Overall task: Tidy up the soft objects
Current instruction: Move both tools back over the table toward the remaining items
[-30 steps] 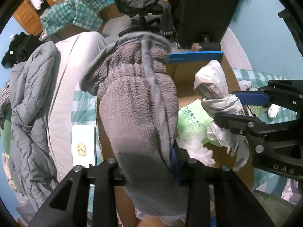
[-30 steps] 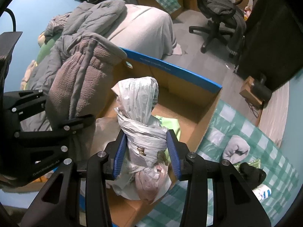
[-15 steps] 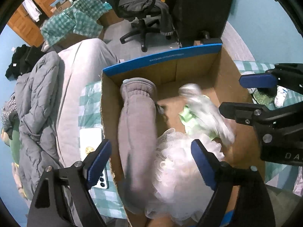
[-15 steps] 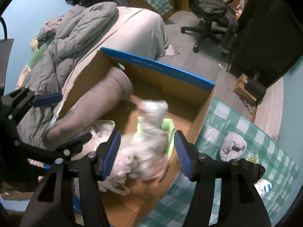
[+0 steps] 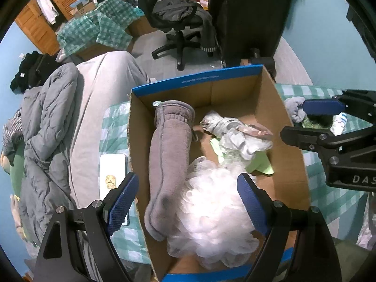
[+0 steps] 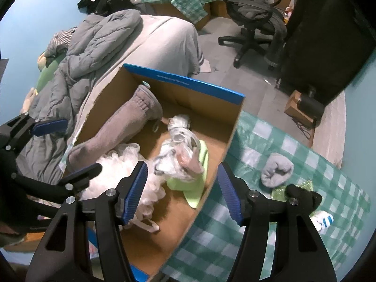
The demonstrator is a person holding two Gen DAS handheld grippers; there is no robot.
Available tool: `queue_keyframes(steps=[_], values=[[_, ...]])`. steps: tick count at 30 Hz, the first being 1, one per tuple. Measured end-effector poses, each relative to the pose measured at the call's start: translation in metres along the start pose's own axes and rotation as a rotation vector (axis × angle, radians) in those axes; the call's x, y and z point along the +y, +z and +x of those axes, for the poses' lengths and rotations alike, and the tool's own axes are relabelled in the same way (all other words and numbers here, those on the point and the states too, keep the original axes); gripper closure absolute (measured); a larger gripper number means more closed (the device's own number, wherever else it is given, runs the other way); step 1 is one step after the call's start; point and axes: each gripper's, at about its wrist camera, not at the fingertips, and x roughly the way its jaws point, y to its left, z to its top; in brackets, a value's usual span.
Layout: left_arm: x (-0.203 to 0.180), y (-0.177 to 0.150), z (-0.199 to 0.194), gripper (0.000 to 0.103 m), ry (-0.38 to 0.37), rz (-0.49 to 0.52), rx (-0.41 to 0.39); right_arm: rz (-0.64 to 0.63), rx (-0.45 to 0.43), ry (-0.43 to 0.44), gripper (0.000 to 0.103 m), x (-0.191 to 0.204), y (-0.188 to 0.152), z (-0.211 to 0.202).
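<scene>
Checked green cloth (image 6: pixel 270 141) covered the surface under an open cardboard box (image 5: pixel 289 141) with blue-edged flaps. Inside the box: grey fleece roll (image 5: pixel 169 150) along the wall at 9 o'clock, white mesh pouf (image 5: pixel 211 209) at 6 o'clock touching it, crumpled plastic bag bundle (image 5: pixel 237 131) at centre atop a light green sheet (image 6: pixel 199 181). Left tool (image 5: pixel 186 202) hung wide open, empty, over the box. Right tool (image 6: pixel 182 192) likewise spread wide, holding nothing. Rolled grey sock (image 6: pixel 277 169) lay on the cloth, outside the box at 3 o'clock.

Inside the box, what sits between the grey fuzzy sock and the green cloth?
The white mesh sponge and the bundled plastic bag, best seen in the left wrist view; both lie in the cardboard box.
</scene>
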Motion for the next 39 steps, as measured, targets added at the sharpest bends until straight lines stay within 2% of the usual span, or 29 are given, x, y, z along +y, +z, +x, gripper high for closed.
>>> queue_keyframes(steps=[9,19,39], values=[[-0.021,-0.006,-0.012,0.016,-0.023,-0.022,-0.004,0.016,0.012,-0.018,0.040,-0.020,-0.020,-0.016],[-0.053,-0.010,-0.025,0.016,-0.019,-0.003,-0.016,0.020,0.029,-0.056,0.039,-0.051,-0.043,-0.034],[-0.120,0.002,-0.027,0.016,-0.039,0.011,-0.007,0.105,0.078,-0.130,0.039,-0.148,-0.101,-0.067]])
